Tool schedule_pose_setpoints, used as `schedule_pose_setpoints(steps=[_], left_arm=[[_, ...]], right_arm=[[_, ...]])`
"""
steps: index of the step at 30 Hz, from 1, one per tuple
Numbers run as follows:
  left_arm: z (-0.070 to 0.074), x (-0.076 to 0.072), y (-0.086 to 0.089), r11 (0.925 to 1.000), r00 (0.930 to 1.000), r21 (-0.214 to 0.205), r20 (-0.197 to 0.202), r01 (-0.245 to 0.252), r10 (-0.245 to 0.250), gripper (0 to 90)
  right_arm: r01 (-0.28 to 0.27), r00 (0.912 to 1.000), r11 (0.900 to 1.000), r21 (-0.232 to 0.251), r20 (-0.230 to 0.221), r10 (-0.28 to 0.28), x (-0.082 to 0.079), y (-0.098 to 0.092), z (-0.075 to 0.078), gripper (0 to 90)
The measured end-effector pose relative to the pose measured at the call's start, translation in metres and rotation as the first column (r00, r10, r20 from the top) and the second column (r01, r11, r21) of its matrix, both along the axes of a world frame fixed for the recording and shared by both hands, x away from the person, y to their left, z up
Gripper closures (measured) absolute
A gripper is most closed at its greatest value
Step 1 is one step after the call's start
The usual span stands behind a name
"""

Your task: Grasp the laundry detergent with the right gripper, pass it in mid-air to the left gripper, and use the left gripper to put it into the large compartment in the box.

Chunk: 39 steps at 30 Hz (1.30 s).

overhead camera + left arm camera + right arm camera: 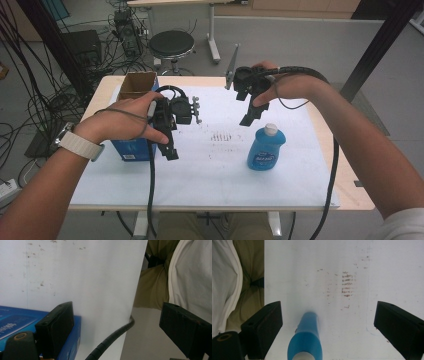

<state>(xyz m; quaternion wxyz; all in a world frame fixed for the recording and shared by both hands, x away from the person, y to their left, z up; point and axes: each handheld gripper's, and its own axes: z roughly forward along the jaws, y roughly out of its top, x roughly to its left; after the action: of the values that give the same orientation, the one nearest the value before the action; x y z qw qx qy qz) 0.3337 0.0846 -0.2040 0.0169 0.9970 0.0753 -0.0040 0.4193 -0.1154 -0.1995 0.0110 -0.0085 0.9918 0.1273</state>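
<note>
both grippers hang above the table with nothing in them. left gripper (170,142) sits over the near edge of the blue box (131,149), jaws spread wide and empty; its own view looks down past the box's corner (75,340) to the white sheet (87,277) and the person's lap. right gripper (251,114) hovers just behind and above the blue bottle (265,148), jaws also wide apart, and its own view has the bottle (306,340) standing upright between them but below, untouched. the bottle stands on the sheet toward the right, white cap on, well apart from the box at the left. further back the box's brown open top (137,84) shows nothing inside that i can make out. judging from this, the work has barely begun: no grasp yet, the bottle still to be picked up, perhaps for the box.
</note>
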Motion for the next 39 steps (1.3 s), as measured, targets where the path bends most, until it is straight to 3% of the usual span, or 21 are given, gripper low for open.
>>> schedule_pose_setpoints(steps=[22, 39], left_arm=[[-0.004, 0.001, -0.002, 1.0000, 1.0000, -0.005, -0.002, -0.009, 0.009, 13.0], [-0.007, 0.000, 0.001, 0.9998, 0.9999, -0.017, 0.001, -0.011, 0.012, 13.0]], right_arm=[[0.006, 1.0000, 1.0000, 0.008, -0.001, -0.006, -0.003, -0.009, 0.005, 8.1], [-0.019, 0.9998, 0.9998, 0.005, -0.005, 0.019, -0.010, -0.016, 0.005, 6.7]])
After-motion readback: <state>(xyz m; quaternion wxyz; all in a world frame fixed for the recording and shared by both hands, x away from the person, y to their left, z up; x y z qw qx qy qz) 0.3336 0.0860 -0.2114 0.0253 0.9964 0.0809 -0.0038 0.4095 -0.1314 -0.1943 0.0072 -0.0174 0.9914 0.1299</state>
